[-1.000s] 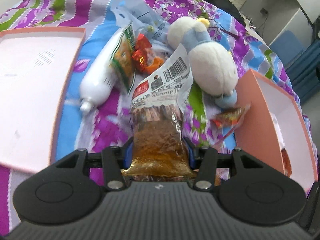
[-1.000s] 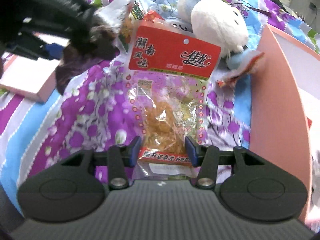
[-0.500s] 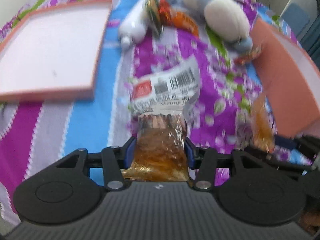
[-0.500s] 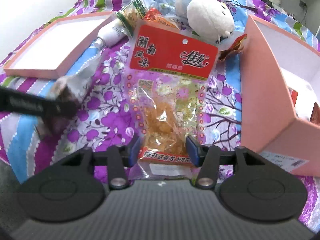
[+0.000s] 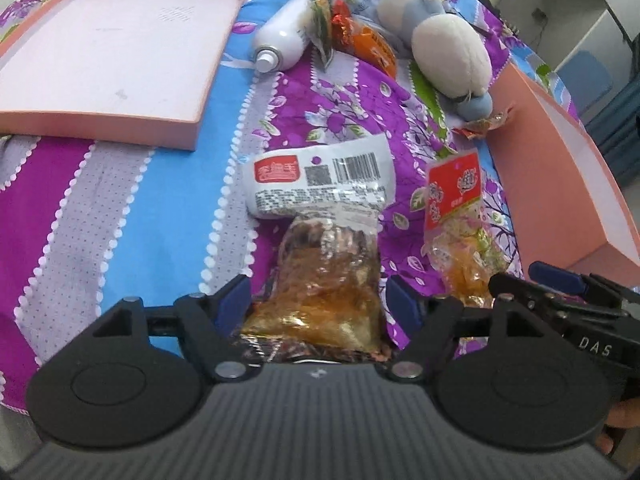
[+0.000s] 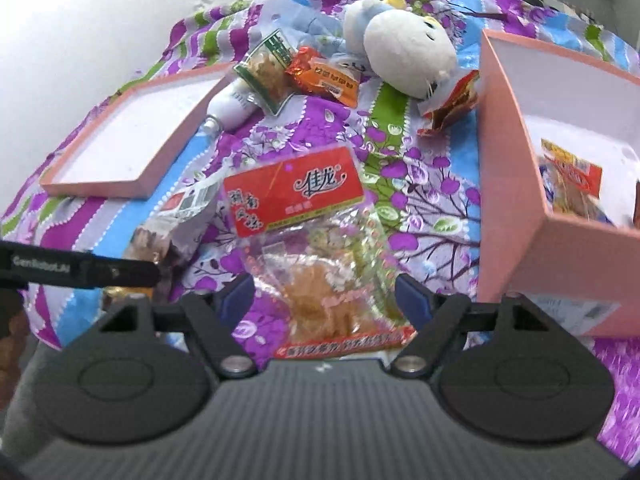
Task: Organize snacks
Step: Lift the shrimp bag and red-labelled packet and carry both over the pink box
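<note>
A brown shrimp snack packet (image 5: 320, 280) with a white barcode label lies on the flowered bedspread between the fingers of my left gripper (image 5: 320, 302). Its jaws are opening, and a gap shows at each blue pad. A clear packet with a red header (image 6: 296, 192) lies between the fingers of my right gripper (image 6: 324, 298). Those jaws are opening too, with the pads off the packet. The two packets lie side by side, so the red-header packet (image 5: 456, 192) appears in the left wrist view and the shrimp packet (image 6: 180, 208) in the right wrist view.
An open pink box (image 6: 516, 184) at the right holds several snacks (image 6: 572, 176). Its flat pink lid (image 5: 112, 52) lies at the left. At the far end lie a plush toy (image 6: 400, 52), a white bottle (image 5: 284, 36), a green packet (image 6: 268, 72), an orange packet (image 6: 324, 76) and a small red wrapper (image 6: 452, 104).
Both grippers have pulled back toward the near edge of the bed with their packets. Both pairs of jaws have widened off the packets, which now rest on the bedspread.
</note>
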The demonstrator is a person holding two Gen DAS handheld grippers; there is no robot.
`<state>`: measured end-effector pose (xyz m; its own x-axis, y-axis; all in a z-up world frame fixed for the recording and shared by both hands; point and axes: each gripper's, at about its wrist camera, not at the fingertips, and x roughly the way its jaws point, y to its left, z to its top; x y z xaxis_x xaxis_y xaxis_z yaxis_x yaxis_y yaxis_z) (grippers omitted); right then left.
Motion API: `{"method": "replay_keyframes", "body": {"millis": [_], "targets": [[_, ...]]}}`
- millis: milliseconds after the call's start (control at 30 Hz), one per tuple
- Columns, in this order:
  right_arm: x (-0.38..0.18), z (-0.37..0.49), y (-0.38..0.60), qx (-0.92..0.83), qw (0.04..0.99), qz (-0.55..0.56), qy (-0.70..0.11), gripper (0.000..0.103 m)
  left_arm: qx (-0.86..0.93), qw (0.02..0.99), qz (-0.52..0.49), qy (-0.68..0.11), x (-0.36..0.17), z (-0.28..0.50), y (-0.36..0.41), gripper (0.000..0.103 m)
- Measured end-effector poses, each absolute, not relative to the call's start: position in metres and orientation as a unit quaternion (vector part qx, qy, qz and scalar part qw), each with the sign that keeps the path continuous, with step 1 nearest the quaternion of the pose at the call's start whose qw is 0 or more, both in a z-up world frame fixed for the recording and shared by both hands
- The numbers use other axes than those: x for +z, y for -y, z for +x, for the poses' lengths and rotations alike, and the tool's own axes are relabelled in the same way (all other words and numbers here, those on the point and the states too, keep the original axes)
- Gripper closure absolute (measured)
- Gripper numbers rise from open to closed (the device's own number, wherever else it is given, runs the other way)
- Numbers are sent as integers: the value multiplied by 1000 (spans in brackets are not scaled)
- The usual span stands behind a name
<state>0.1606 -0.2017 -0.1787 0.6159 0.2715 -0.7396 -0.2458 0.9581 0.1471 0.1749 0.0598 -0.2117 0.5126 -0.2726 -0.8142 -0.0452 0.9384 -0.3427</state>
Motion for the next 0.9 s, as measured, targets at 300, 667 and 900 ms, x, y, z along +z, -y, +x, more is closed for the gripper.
{"method": "replay_keyframes", "body": {"millis": [300, 667, 900], "targets": [[-208, 183, 189, 169, 878, -53, -445, 29, -74, 848, -170, -496, -223, 191, -56, 30], [-220, 179, 174, 166, 877, -73, -445, 50, -71, 852, -144, -498, -229, 200, -38, 55], [-206, 177, 173, 148, 884, -52, -440, 64, -67, 854, -144, -495, -214, 195, -32, 65]]}}
